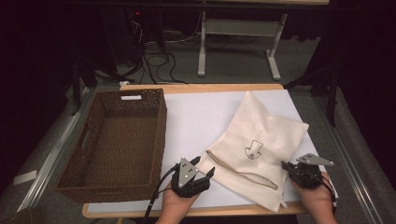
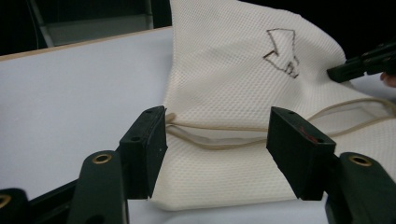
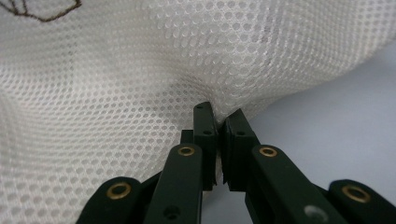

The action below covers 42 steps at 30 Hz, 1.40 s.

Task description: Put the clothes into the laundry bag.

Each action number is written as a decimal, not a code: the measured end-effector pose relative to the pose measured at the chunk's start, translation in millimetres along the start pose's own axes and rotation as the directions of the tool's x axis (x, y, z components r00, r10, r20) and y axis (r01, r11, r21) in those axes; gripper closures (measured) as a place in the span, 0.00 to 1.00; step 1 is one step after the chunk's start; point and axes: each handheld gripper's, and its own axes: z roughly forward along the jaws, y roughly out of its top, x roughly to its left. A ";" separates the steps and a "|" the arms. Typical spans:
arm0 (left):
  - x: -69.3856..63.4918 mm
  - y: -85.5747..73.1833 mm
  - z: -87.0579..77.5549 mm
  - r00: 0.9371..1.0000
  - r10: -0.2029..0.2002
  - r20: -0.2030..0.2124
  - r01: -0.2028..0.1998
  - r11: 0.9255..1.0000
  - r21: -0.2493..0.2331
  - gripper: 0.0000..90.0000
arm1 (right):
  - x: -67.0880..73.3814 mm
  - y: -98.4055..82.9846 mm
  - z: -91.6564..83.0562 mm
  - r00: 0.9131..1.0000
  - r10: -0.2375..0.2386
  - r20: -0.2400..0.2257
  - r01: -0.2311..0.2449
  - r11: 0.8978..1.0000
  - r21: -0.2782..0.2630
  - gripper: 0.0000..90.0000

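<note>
Two hand-held grippers work the mesh bag (image 1: 254, 147), which lies flat on the bench (image 1: 196, 121) to the right of the basket (image 1: 116, 144). Your right hand-held gripper (image 3: 219, 122) is clenched on the bag's edge, pinching the mesh, likely to anchor or lift that side. Your left hand-held gripper (image 2: 217, 140) stands released, jaws apart on either side of the bag's corded opening (image 2: 212, 137) without pressing it, placed, it seems, to grasp the other side next.

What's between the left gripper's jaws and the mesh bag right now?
Nothing. In the left gripper view the left gripper stands open, with the mesh bag and its tan-edged opening directly ahead between its fingertips; no pad presses it.
</note>
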 end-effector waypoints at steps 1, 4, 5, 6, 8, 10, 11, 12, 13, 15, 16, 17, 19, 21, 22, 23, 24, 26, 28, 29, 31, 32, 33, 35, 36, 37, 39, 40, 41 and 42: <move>0.5 -1.3 1.8 1.000 0.006 -0.007 -0.006 1.000 0.007 0.43 | -3.3 -0.7 -0.5 1.000 0.003 -0.001 -0.003 1.000 0.001 0.96; 2.8 -6.2 11.3 1.000 0.018 -0.010 -0.017 0.998 0.055 0.42 | -10.4 -1.7 -0.6 1.000 -0.010 0.001 0.010 1.000 0.001 0.96; 3.7 -7.9 16.3 1.000 0.019 -0.012 -0.018 0.997 0.070 0.41 | -11.6 -1.8 -0.3 1.000 -0.009 0.001 0.009 1.000 0.001 0.96; 3.7 -7.9 16.3 1.000 0.019 -0.012 -0.018 0.997 0.070 0.41 | -11.6 -1.8 -0.3 1.000 -0.009 0.001 0.009 1.000 0.001 0.96; 8.9 -10.0 36.1 1.000 0.012 -0.011 -0.010 0.992 0.127 0.40 | -13.2 -1.7 0.6 1.000 -0.008 -0.011 0.008 1.000 -0.004 0.96; 14.8 -9.2 49.2 1.000 -0.019 0.004 0.018 0.984 0.176 0.41 | -12.5 -1.3 0.6 1.000 -0.011 -0.009 0.011 1.000 -0.007 0.96; 17.7 -8.2 54.8 0.999 -0.032 0.003 0.031 0.982 0.188 0.41 | -12.4 -1.4 0.7 1.000 -0.011 -0.010 0.011 1.000 -0.008 0.96; 20.3 -7.5 60.1 0.999 -0.050 0.000 0.049 0.980 0.193 0.44 | -13.0 -1.6 0.6 1.000 -0.006 -0.014 0.006 1.000 -0.010 0.96; 22.4 -6.4 64.4 0.997 -0.072 0.003 0.070 0.978 0.198 0.45 | -13.7 -1.6 0.4 1.000 -0.001 -0.020 0.001 1.000 -0.013 0.96; 23.1 -4.7 72.4 0.995 -0.100 0.019 0.094 0.973 0.212 0.48 | -14.5 -2.0 0.6 1.000 0.005 -0.025 -0.005 1.000 -0.013 0.96; 22.9 -3.4 76.4 0.995 -0.098 0.025 0.090 0.969 0.232 0.50 | -14.5 -2.2 0.9 1.000 0.004 -0.026 -0.005 1.000 -0.012 0.96; 22.9 -3.4 76.4 0.995 -0.098 0.025 0.090 0.969 0.232 0.53 | -14.5 -2.2 1.1 1.000 0.006 -0.027 -0.007 1.000 -0.011 0.96; 24.2 -1.9 82.7 0.993 -0.107 0.057 0.088 0.958 0.274 0.58 | -14.4 -2.1 1.3 1.000 0.007 -0.028 -0.007 1.000 -0.011 0.96; 25.2 -1.6 86.1 0.991 -0.120 0.062 0.095 0.947 0.307 0.72 | -14.5 -1.8 2.6 1.000 0.007 -0.030 -0.008 1.000 -0.011 0.96; 24.2 -1.6 85.6 0.992 -0.109 0.067 0.084 0.950 0.301 0.80 | -14.4 -1.6 2.9 1.000 0.010 -0.030 -0.011 1.000 -0.010 0.96; 22.3 -1.5 84.6 0.994 -0.089 0.061 0.067 0.953 0.295 0.86 | -14.3 -1.4 3.1 0.999 0.011 -0.031 -0.011 1.000 -0.006 0.96; 20.4 -1.3 83.1 0.996 -0.072 0.055 0.052 0.955 0.293 0.89 | -14.1 -1.5 3.6 0.999 0.014 -0.032 -0.014 1.000 -0.007 0.96; 17.2 -1.2 77.3 0.998 -0.043 0.041 0.030 0.961 0.274 0.91 | -14.4 -1.6 5.0 0.999 0.013 -0.032 -0.013 1.000 -0.011 0.97; 15.8 -0.9 73.1 0.999 -0.023 0.031 0.014 0.964 0.265 0.91 | -13.4 -1.2 6.8 0.999 0.006 -0.032 -0.006 1.000 -0.005 0.97; 13.8 0.1 63.3 1.000 -0.007 0.026 0.000 0.966 0.257 0.91 | -12.7 -0.5 7.6 0.999 0.010 -0.039 -0.011 1.000 -0.004 0.97; 11.6 0.4 51.7 1.000 0.014 0.018 -0.018 0.967 0.254 0.91 | -10.5 1.7 10.5 0.999 0.005 -0.048 -0.005 1.000 -0.004 0.97; 11.6 0.4 51.7 1.000 0.014 0.018 -0.018 0.967 0.254 0.91 | -8.2 3.3 12.6 0.999 0.000 -0.051 0.000 1.000 -0.002 0.97; 10.3 -1.9 39.9 1.000 0.025 0.004 -0.026 0.969 0.245 0.91 | -6.1 5.2 15.1 0.998 -0.014 -0.057 0.013 1.000 -0.002 0.97; 9.8 -6.1 29.2 1.000 0.021 -0.005 -0.019 0.971 0.237 0.91 | 0.1 9.3 20.4 0.998 -0.025 -0.063 0.025 1.000 0.006 0.97; 9.8 -6.1 29.2 1.000 0.021 -0.005 -0.019 0.971 0.237 0.91 | 3.1 11.5 23.0 0.998 -0.034 -0.062 0.034 0.999 0.009 0.97; 8.4 -10.1 20.8 0.999 0.037 -0.018 -0.031 0.972 0.232 0.91 | 5.2 13.8 25.5 0.997 -0.046 -0.062 0.046 0.999 0.009 0.97; 7.2 -12.0 15.0 0.999 0.037 -0.026 -0.030 0.975 0.221 0.91 | 9.5 18.3 30.1 0.997 -0.057 -0.060 0.058 0.998 0.008 0.97; 7.2 -12.0 15.0 0.999 0.037 -0.026 -0.030 0.975 0.221 0.91 | 9.5 18.3 30.1 0.997 -0.057 -0.060 0.058 0.998 0.008 0.97; 4.8 -13.2 10.6 0.998 0.053 -0.034 -0.044 0.977 0.207 0.91 | 11.8 22.5 34.8 0.996 -0.071 -0.063 0.072 0.997 0.008 0.97; 4.8 -13.2 10.6 0.998 0.053 -0.034 -0.044 0.977 0.207 0.91 | 11.8 22.5 34.8 0.996 -0.071 -0.063 0.072 0.997 0.008 0.97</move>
